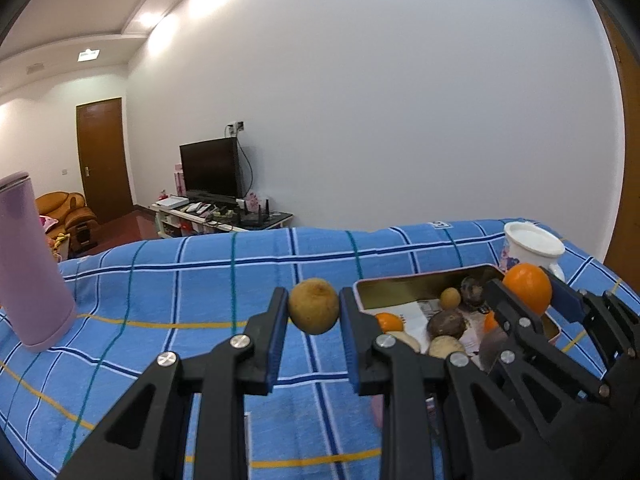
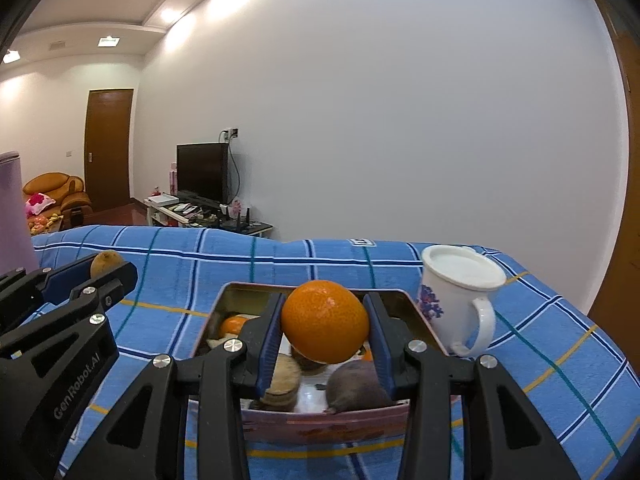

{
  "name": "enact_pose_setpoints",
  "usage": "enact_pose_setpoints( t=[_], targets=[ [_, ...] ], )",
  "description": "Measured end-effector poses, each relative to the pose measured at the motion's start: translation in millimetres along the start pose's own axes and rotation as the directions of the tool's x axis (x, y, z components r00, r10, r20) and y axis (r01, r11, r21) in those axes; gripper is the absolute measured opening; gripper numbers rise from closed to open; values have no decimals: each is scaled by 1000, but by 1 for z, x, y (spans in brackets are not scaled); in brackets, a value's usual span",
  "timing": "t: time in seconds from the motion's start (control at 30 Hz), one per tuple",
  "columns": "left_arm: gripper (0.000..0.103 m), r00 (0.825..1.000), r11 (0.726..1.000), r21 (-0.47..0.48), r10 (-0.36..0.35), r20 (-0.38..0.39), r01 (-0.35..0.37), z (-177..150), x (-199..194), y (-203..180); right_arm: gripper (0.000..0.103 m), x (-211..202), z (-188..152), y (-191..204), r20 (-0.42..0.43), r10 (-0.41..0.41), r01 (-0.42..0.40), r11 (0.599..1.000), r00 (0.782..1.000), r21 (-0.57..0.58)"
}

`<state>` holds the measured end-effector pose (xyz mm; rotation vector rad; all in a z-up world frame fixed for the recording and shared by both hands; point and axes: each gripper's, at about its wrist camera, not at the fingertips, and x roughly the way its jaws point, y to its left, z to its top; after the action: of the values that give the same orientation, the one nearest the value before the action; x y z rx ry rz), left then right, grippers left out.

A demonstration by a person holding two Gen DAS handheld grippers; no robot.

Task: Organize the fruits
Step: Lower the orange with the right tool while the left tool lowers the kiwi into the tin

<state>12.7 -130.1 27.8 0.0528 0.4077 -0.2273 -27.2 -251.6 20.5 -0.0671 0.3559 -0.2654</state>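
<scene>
My left gripper (image 1: 314, 306) is shut on a small yellow-brown round fruit (image 1: 314, 306), held above the blue checked cloth, left of the tin. My right gripper (image 2: 325, 328) is shut on an orange (image 2: 325, 328), held over the open metal tin (image 2: 256, 292). The tin (image 1: 400, 292) holds several fruits: a small orange one (image 1: 389, 321), dark brown ones (image 1: 446, 322) and pale brown ones. In the left wrist view the right gripper (image 1: 527, 289) with its orange shows at the right. In the right wrist view the left gripper (image 2: 106, 265) with its fruit shows at the left.
A white lidded mug (image 2: 460, 296) with a flower print stands right of the tin, close to it. A tall lilac tumbler (image 1: 28, 264) stands at the far left on the cloth (image 1: 200, 280). Beyond the table edge are a television and a door.
</scene>
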Motion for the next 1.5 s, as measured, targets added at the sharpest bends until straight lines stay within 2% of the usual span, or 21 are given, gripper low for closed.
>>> enact_pose_setpoints(
  t=[0.8,1.13,1.5],
  targets=[
    [27,998,997,48,-65,-26,67,10,33,-52,42,31,6,-67,-39,-96,99,990,995,96],
    [27,995,996,52,-65,-70,69,7,51,-65,42,48,6,-63,-63,-111,115,991,992,66],
    [27,992,997,42,-59,-109,64,4,65,-66,42,70,4,-66,-125,-71,82,993,990,89]
  ],
)
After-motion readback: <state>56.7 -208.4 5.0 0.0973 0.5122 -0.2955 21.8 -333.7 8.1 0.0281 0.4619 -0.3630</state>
